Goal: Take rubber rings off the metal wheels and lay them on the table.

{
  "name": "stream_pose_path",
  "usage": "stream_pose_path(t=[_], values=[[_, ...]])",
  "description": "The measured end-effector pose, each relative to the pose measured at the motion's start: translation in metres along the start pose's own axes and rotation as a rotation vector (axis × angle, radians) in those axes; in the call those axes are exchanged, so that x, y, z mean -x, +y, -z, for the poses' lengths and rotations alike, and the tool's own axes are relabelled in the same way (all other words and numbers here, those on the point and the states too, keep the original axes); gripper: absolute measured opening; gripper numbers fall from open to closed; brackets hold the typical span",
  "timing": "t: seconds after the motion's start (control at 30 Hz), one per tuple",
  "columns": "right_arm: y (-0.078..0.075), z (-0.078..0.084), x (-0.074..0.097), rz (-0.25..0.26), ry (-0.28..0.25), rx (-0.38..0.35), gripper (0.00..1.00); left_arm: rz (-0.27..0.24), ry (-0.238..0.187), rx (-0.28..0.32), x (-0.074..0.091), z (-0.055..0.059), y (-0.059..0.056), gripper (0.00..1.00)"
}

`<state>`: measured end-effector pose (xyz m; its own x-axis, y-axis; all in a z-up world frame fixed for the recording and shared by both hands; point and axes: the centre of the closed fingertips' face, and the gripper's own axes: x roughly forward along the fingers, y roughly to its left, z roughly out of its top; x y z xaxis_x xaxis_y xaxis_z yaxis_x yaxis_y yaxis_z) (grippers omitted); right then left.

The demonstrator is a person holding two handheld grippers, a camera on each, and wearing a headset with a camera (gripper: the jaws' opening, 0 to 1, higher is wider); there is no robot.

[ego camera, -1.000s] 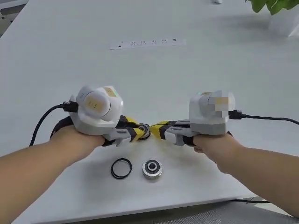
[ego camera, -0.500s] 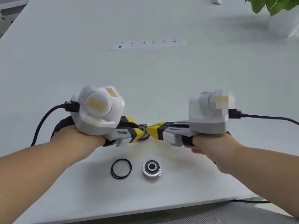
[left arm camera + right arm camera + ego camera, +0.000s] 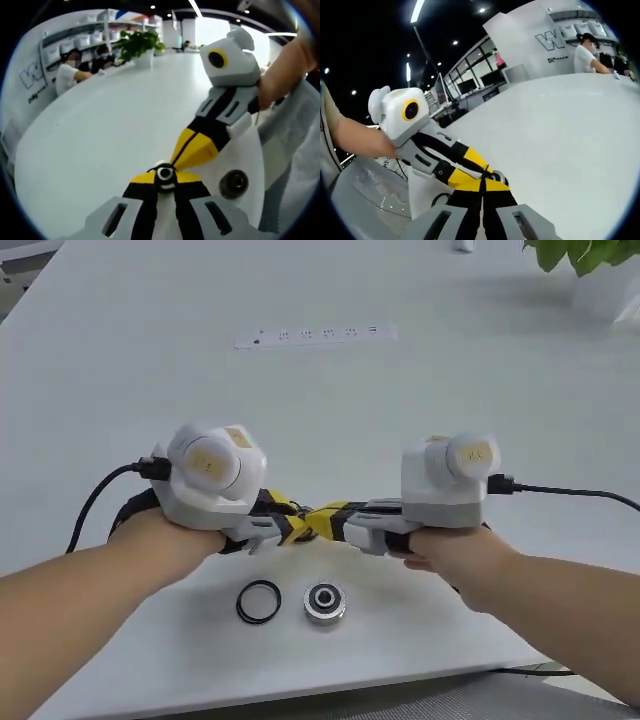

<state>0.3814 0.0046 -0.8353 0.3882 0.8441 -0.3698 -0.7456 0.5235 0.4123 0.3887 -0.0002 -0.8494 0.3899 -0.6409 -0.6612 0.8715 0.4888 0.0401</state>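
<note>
The held wheel (image 3: 164,173) hangs above the table (image 3: 400,400), clamped in the left gripper (image 3: 297,524). The right gripper (image 3: 322,521), jaws together, meets it from 3 o'clock. At its 6 o'clock lies a bare wheel (image 3: 325,601), with a loose ring (image 3: 259,601) at 9 o'clock: seemingly one done, one left.

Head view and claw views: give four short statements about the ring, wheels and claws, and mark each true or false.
1. A rubber ring lies flat on the table, beside a metal wheel. True.
2. The left claw and right claw are held far apart. False: their tips meet above the table.
3. The left claw grips a small wheel at its tips. True.
4. The power strip lies between the ring and the metal wheel. False: it lies far back on the table.
</note>
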Motion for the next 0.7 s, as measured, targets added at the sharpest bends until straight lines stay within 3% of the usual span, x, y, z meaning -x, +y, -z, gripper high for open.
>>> stream_pose_path(t=[0.23, 0.47, 0.7], values=[[-0.009, 0.006, 0.004, 0.029, 0.016, -0.017, 0.0, 0.001, -0.002, -0.018, 0.0, 0.0, -0.001, 0.14], [-0.012, 0.005, 0.004, 0.035, 0.011, -0.023, 0.0, 0.019, -0.024, 0.017, 0.002, -0.005, 0.0, 0.16], [-0.012, 0.003, 0.006, 0.037, 0.003, -0.03, 0.0, 0.024, -0.031, 0.001, 0.009, -0.007, -0.003, 0.19]])
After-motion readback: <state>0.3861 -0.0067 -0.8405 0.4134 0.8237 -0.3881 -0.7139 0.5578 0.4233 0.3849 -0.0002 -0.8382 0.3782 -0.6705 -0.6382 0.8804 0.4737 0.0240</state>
